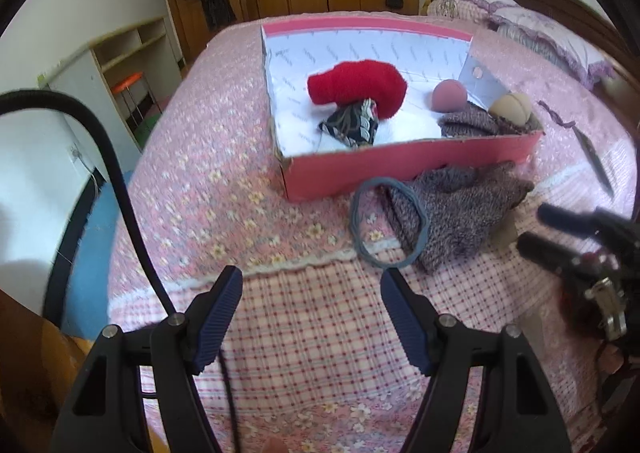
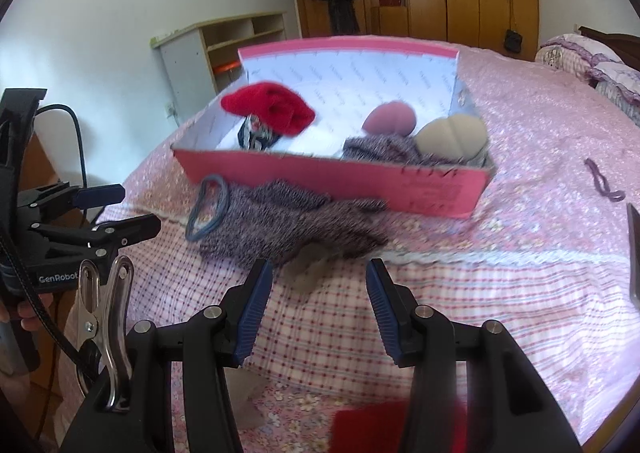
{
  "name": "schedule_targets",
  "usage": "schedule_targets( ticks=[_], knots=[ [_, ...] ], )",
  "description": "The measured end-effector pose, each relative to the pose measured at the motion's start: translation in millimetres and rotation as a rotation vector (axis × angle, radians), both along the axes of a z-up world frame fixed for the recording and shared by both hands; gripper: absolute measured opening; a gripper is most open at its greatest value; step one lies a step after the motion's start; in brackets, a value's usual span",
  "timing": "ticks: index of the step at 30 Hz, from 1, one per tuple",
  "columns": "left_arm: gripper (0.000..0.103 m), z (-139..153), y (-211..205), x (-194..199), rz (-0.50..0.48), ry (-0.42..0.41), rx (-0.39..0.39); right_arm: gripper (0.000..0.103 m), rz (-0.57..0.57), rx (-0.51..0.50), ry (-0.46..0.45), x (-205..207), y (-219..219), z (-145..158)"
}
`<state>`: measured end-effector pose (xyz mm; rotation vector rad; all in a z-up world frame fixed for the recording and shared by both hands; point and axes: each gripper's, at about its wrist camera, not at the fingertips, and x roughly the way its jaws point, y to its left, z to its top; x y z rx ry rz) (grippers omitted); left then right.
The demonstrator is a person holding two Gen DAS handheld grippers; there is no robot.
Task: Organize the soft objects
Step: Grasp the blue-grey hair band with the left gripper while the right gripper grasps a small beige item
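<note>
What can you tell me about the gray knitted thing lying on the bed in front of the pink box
The knitted piece is a mottled gray-purple garment of coarse yarn, possibly a glove. It lies flat and rumpled on the bedspread, its far edge against the pink box. A blue-gray elastic band overlaps its left side. Neither claw touches it.

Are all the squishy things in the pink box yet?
Not yet. The box already holds a red glove, a patterned pouch, a pink ball, a tan cushion and one knit glove. Both grippers are open and empty. The other knit glove and blue band remain outside.
</note>
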<state>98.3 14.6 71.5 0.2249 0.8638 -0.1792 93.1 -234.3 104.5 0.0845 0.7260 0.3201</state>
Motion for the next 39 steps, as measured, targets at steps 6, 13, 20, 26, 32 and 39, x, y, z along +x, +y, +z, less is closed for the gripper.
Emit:
schedule_targets(
  ticks=[6, 13, 20, 26, 32, 39],
  knots=[
    [0.075, -7, 6, 1, -0.002, 0.035, -0.112, 0.049, 0.013, -0.005, 0.038, 7, 9, -11],
    [0.075, 0, -1, 2, -0.04, 0.023, -0.191, 0.038, 0.003, 0.011, 0.07, 19, 9, -19],
    [0.075, -4, -22, 8, -0.051, 0.03, -0.204, 0.013, -0.008, 0.034, 0.073, 19, 5, -21],
    [0.075, -14, -33, 21, -0.014, 0.025, -0.152, 0.009, -0.002, 0.021, 0.053, 7, -4, -14],
    [0.075, -19, -24, 30, 0.051, 0.0, -0.107, 0.009, -0.023, 0.001, 0.047, 0, -17, -13],
    [0.075, -32, -17, 37, 0.103, 0.023, -0.087, 0.009, -0.034, 0.027, 0.09, 1, -26, -30]
  ],
)
